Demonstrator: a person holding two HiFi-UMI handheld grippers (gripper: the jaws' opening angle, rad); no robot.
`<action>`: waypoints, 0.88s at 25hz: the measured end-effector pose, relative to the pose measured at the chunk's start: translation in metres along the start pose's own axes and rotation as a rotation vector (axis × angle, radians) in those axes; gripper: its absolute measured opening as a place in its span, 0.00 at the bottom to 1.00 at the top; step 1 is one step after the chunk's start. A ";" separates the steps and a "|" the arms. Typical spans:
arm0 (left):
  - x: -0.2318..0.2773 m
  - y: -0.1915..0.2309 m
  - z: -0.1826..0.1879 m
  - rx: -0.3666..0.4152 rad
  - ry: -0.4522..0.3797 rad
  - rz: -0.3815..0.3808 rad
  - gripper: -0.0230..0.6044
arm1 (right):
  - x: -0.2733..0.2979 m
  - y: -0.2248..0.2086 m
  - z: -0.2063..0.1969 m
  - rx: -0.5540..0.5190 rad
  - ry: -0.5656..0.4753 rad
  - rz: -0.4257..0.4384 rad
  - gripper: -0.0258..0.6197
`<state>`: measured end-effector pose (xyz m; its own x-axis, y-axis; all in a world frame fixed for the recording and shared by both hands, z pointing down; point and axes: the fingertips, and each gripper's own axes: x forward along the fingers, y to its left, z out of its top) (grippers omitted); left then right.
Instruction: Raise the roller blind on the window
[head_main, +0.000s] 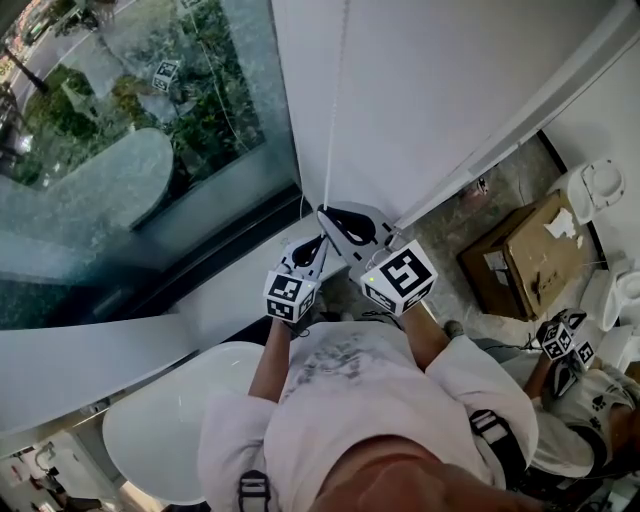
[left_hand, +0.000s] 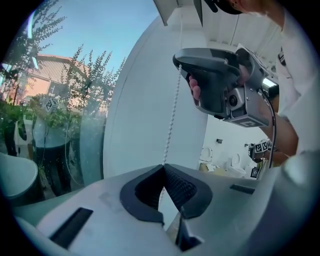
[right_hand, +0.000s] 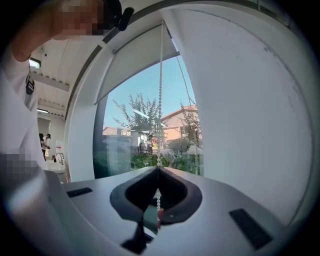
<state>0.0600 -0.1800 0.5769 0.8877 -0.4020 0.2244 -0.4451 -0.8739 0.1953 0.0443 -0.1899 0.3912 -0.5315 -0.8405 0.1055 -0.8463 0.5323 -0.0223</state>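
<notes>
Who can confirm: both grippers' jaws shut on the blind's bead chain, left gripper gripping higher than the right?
Wrong on height. Both are shut on the bead chain, but the right gripper grips higher than the left gripper; the left gripper view shows it.

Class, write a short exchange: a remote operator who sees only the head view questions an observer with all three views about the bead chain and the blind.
Operator: Is the left hand-held gripper actually holding the bead chain?
Observer: Yes, the left gripper view shows its jaws shut on it.
Operator: How far down does the roller blind hang?
Observer: The right gripper view shows it covering only the top of the window.
</notes>
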 end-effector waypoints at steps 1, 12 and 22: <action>0.001 0.001 -0.004 -0.005 0.007 0.001 0.05 | 0.001 0.000 -0.004 0.001 0.008 0.000 0.13; 0.007 0.003 -0.032 -0.045 0.057 -0.005 0.05 | -0.001 0.002 -0.032 0.021 0.053 -0.001 0.13; 0.001 -0.001 -0.038 -0.025 0.079 0.006 0.05 | -0.001 0.002 -0.041 0.016 0.068 0.009 0.13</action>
<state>0.0567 -0.1691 0.6126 0.8735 -0.3837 0.2998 -0.4542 -0.8639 0.2178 0.0448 -0.1844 0.4315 -0.5361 -0.8263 0.1726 -0.8420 0.5381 -0.0392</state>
